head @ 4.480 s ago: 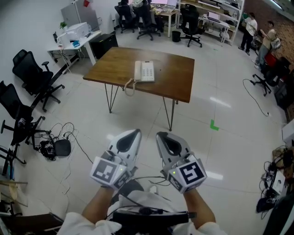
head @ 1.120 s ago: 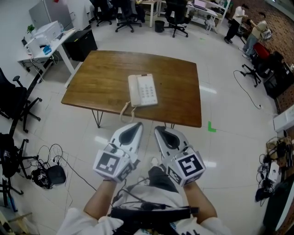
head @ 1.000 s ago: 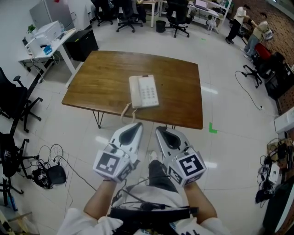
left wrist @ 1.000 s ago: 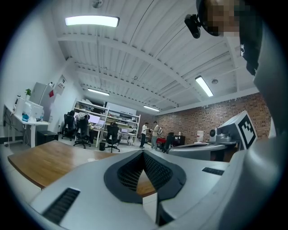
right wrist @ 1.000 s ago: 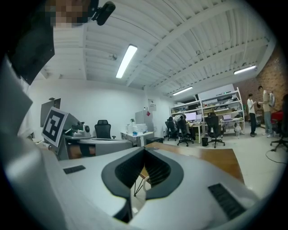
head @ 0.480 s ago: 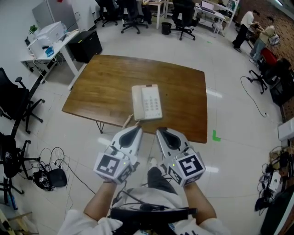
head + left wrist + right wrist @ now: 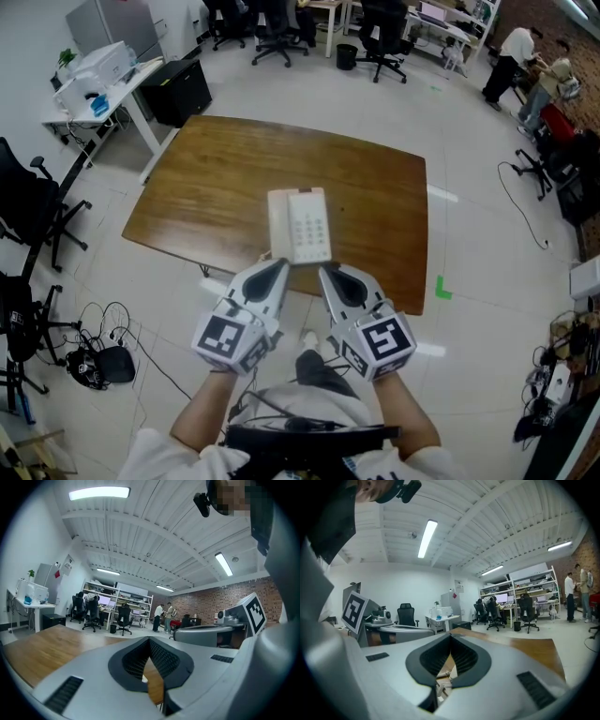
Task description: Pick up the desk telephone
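The white desk telephone [image 7: 300, 225] lies keypad up on the brown wooden table [image 7: 206, 178], near its front edge. Its coiled cord hangs over that edge and shows between the right jaws [image 7: 441, 687]. My left gripper [image 7: 277, 267] and right gripper [image 7: 326, 274] are held side by side just short of the phone, above the table's near edge, not touching it. Both are shut with nothing in them. In the left gripper view the shut jaws [image 7: 149, 640] point across the tabletop [image 7: 37, 648]. The right gripper view shows its jaws [image 7: 451, 637] shut too.
Black office chairs [image 7: 33, 202] and floor cables [image 7: 98, 356] are at the left. A white desk with a printer [image 7: 94, 67] and a black cabinet [image 7: 178, 89] stand beyond the table. People [image 7: 525, 52] stand at far right. A green mark [image 7: 442, 289] is on the floor.
The table and telephone have drawn nearer in the head view, and the phone now sits just past the gripper tips. Both grippers stayed shut, side by side.
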`<control>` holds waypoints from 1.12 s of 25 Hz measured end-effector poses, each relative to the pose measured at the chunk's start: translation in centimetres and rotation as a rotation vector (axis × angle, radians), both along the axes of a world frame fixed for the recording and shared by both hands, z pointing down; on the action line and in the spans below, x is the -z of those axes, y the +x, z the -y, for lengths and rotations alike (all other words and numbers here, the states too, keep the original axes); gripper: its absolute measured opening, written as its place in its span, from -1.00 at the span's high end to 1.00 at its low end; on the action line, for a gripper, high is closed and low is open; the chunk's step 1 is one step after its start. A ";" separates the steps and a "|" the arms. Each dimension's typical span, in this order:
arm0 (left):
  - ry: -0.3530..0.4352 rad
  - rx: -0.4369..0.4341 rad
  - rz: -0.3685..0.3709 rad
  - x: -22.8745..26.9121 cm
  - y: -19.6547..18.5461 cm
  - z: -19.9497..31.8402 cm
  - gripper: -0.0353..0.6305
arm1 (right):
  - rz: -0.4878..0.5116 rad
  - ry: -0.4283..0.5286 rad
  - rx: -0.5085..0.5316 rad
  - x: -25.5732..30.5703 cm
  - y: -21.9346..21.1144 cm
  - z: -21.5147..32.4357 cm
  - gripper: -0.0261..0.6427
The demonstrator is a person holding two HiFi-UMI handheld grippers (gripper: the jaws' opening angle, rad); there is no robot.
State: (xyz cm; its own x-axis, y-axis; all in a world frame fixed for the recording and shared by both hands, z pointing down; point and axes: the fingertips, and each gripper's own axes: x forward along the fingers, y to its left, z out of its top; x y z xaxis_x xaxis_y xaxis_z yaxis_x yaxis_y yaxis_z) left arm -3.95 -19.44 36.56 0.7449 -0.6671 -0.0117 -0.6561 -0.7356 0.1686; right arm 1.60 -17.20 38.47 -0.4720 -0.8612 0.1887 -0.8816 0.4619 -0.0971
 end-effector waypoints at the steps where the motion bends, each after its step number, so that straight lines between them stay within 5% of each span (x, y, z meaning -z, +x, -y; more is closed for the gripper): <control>1: -0.003 0.001 0.001 -0.2 0.2 0.4 0.89 | 0.002 -0.005 0.003 -0.2 0.1 0.4 0.92; 12: -0.039 0.023 0.051 -2.1 2.1 4.3 0.89 | 0.016 -0.054 0.041 -2.0 1.2 4.8 0.79; 15: -0.071 0.021 0.056 -2.9 2.4 5.0 0.65 | 0.019 -0.072 0.048 -2.6 1.5 5.8 0.76; 19: -0.102 0.044 0.060 -4.2 2.5 6.3 0.65 | 0.019 -0.096 0.063 -3.6 1.8 7.0 0.66; 21: -0.133 0.044 0.061 -5.1 2.6 6.9 0.40 | 0.017 -0.110 0.067 -4.1 2.0 7.6 0.66; 23: -0.166 0.048 0.067 -6.0 2.6 7.5 0.32 | 0.013 -0.129 0.074 -4.8 2.0 8.2 0.48; 26: -0.190 0.060 0.082 -7.1 2.8 8.6 0.31 | 0.008 -0.154 0.083 -5.7 2.4 9.1 0.47; 28: -0.217 0.048 0.087 -8.1 3.1 9.2 0.12 | 0.007 -0.179 0.093 -6.7 2.6 9.8 0.36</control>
